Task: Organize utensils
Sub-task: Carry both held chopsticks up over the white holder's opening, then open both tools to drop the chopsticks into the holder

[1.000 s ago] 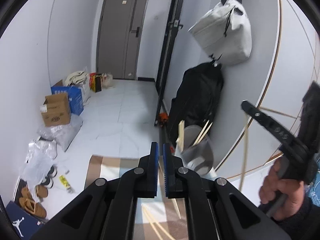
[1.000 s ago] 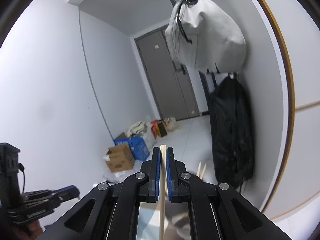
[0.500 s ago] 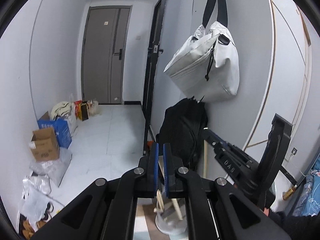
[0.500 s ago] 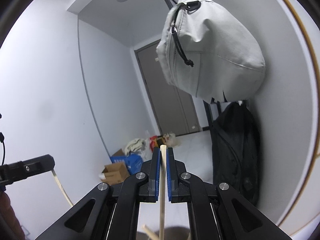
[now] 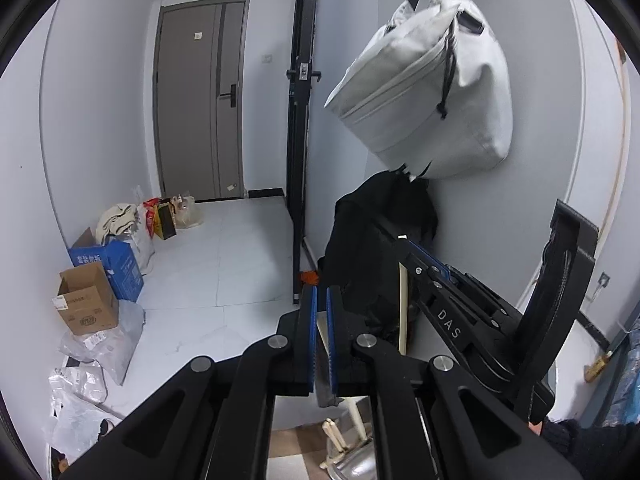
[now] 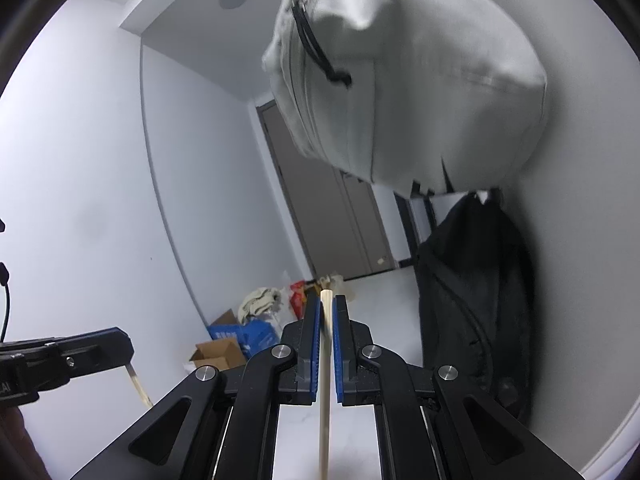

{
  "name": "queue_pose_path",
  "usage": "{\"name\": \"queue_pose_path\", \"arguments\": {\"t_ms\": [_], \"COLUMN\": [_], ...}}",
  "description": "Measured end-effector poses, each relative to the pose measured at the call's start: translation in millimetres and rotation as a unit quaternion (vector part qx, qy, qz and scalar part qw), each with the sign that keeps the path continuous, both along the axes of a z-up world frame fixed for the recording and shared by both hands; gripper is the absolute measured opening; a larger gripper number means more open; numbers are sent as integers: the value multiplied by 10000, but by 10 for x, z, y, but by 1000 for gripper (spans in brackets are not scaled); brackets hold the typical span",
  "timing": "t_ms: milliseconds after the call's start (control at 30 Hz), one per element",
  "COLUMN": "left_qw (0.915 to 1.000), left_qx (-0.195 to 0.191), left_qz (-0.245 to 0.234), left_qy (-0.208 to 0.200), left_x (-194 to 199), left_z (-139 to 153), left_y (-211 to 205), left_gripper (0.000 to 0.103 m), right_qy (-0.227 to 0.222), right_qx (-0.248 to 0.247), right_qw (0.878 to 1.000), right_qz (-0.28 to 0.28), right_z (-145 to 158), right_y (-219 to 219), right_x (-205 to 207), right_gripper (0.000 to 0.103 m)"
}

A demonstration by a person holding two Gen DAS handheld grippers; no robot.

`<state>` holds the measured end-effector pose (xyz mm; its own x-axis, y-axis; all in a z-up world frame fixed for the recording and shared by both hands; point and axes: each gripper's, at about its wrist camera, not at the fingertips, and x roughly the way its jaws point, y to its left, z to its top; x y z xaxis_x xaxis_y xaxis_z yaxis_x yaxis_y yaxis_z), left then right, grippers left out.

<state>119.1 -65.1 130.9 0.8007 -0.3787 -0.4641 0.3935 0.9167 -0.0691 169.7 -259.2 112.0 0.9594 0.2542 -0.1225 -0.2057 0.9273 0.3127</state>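
My left gripper (image 5: 322, 300) is shut on a pale wooden chopstick (image 5: 321, 334), whose lower end hangs below the left gripper (image 6: 122, 346) in the right wrist view. My right gripper (image 6: 327, 308) is shut on a second chopstick (image 6: 325, 400) that stands upright between its blue pads. In the left wrist view the right gripper (image 5: 416, 258) is close on the right, its chopstick (image 5: 403, 312) hanging down. Below both, at the picture's bottom edge, a metal utensil holder (image 5: 352, 466) holds several chopsticks (image 5: 336, 436).
A white bag (image 5: 424, 88) hangs on the wall above a black bag (image 5: 368, 248). A black stand (image 5: 298, 160) rises beside them. A cardboard box (image 5: 86, 300), a blue bag (image 5: 112, 264) and plastic bags (image 5: 100, 344) lie along the left wall. A grey door (image 5: 200, 100) is at the far end.
Both grippers have risen and moved along with their chopsticks. The holder has sunk to the bottom of the left wrist view. The right gripper now sits closer beside the left one.
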Motion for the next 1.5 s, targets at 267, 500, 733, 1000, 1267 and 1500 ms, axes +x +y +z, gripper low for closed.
{"name": "queue_pose_path", "arguments": {"t_ms": [267, 500, 733, 1000, 1267, 1500], "left_qw": [9999, 9995, 9991, 9984, 9943, 9800], "left_qx": [159, 266, 292, 48, -310, -449], "left_qz": [-8, -79, -197, -300, -707, -1339], "left_qy": [42, 131, 220, 482, 741, 1405], "left_x": [89, 123, 120, 183, 181, 175], "left_z": [-109, -180, -210, -365, -437, -514], "left_y": [-66, -135, -180, -100, -109, -135], "left_gripper": [0, 1, 0, 1, 1, 19], "right_qy": [-12, -82, -24, 197, 309, 671], "right_qx": [-118, -273, -300, -364, -615, -479], "right_qw": [9999, 9996, 9994, 9978, 9911, 9907], "right_qz": [-31, 27, 149, 519, 1139, 1086], "right_z": [-186, -273, -365, -417, -465, -516], "right_y": [89, 146, 108, 17, 31, -132], "right_x": [177, 226, 192, -67, -452, -793], "right_gripper": [5, 5, 6, 6, 9, 10]}}
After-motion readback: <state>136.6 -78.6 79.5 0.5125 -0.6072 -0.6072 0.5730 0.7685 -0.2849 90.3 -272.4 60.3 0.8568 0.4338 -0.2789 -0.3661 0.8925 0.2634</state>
